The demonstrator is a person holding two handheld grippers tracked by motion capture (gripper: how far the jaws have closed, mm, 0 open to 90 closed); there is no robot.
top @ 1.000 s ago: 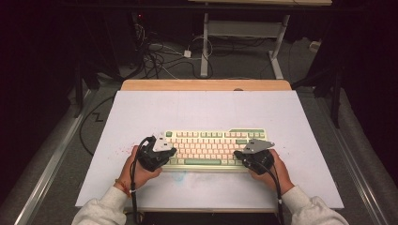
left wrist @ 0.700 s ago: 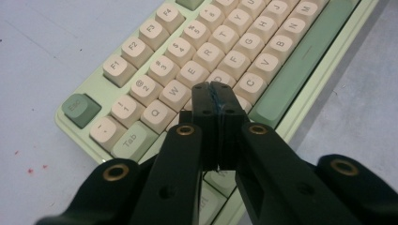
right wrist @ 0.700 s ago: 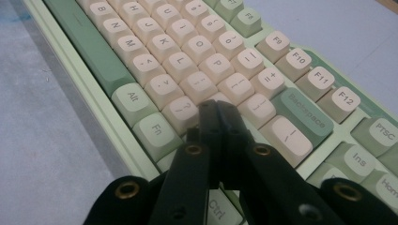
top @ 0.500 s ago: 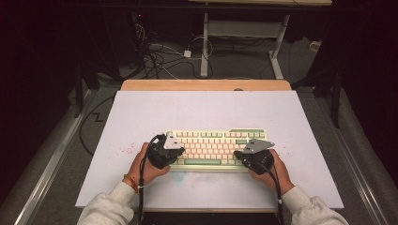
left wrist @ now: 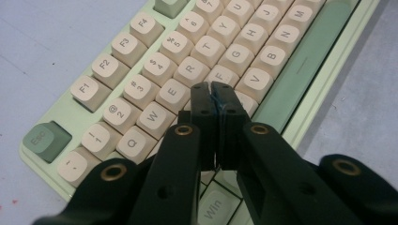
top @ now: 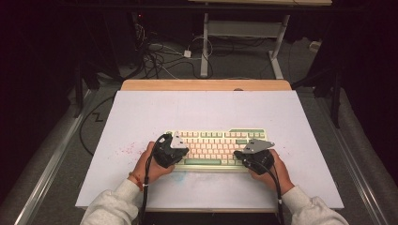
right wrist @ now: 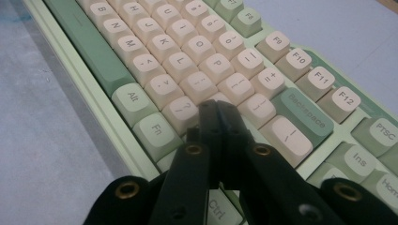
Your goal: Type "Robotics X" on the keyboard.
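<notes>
Left gripper (top: 180,151) hovers clenched and empty over the keyboard (top: 217,146) at its left end; right gripper (top: 240,153), likewise clenched, sits over its right end. Keyboard lies lower centre of the frame on a white table (top: 197,108).

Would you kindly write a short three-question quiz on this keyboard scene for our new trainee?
1. True or false: both tools have their jaws shut with nothing between them.
2. Which end of the keyboard is the left tool over: A) the Esc and Q end, B) the Backspace end, C) the middle of the space bar?
3. Fill in: the keyboard lies on a pale ___ that covers the table.

Key
1. True: the left tool and the right tool each show jaws pressed together above the keys.
2. A: its tips sit among the letter keys near E and the Esc key.
3. Sheet.
</notes>
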